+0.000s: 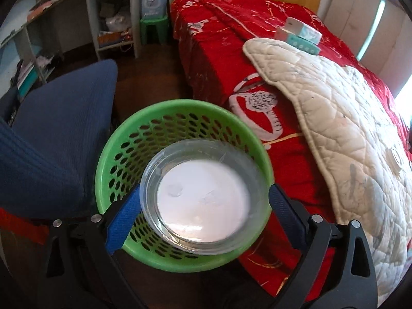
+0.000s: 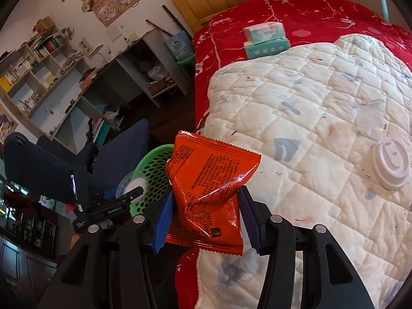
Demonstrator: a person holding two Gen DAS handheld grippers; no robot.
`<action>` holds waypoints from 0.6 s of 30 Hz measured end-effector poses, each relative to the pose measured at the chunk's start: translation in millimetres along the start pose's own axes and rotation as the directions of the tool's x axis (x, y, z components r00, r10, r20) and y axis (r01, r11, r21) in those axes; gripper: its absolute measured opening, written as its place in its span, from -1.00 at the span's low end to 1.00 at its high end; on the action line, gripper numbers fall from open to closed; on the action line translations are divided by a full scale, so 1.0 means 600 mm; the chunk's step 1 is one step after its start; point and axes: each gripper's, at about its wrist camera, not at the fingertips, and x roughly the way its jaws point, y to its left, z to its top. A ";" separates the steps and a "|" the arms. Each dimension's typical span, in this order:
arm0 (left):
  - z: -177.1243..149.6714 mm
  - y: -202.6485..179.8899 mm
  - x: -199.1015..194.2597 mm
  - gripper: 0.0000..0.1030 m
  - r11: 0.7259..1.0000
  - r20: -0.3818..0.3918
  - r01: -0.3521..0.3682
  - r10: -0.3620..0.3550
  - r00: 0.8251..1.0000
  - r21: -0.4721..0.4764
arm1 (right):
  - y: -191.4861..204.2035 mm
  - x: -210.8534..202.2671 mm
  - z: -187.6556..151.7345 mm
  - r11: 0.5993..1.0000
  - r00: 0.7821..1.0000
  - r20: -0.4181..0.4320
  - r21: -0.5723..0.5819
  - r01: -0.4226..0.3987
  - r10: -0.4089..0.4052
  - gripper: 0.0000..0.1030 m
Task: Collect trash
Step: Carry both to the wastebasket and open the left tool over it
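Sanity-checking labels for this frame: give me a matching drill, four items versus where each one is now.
1. clear plastic cup
2. orange foil snack packet
3. white round plastic lid
4. teal tissue boxes

A. lying on white quilt
B. stacked on red bedspread
C. in left hand-held gripper, over green mesh basket
D. in right hand-held gripper

Pairs: 1-C, 2-D, 3-A, 4-B

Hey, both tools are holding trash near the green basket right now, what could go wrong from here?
1. The clear plastic cup is gripped only at its sides by the left tool over the green basket; a squeeze could make it slip or pop out.
2. The right tool pinches the orange snack bag beside the basket, so releasing there would likely miss.
3. The white lid on the quilt could get forgotten.
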 end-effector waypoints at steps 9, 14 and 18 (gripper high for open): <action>-0.019 0.033 -0.039 0.89 0.999 0.046 0.006 -0.004 0.999 -0.049 | 0.055 0.038 0.009 0.998 0.999 -0.027 -0.045 -0.045 0.044 -0.03; -0.032 0.054 -0.078 0.89 0.996 0.089 0.010 -0.002 0.996 -0.090 | 0.094 0.071 0.012 0.994 0.996 -0.057 -0.077 -0.077 0.073 -0.03; -0.050 0.072 -0.102 0.89 0.995 0.109 -0.003 0.015 0.994 -0.104 | 0.126 0.101 0.012 0.990 0.992 -0.089 -0.106 -0.097 0.087 0.00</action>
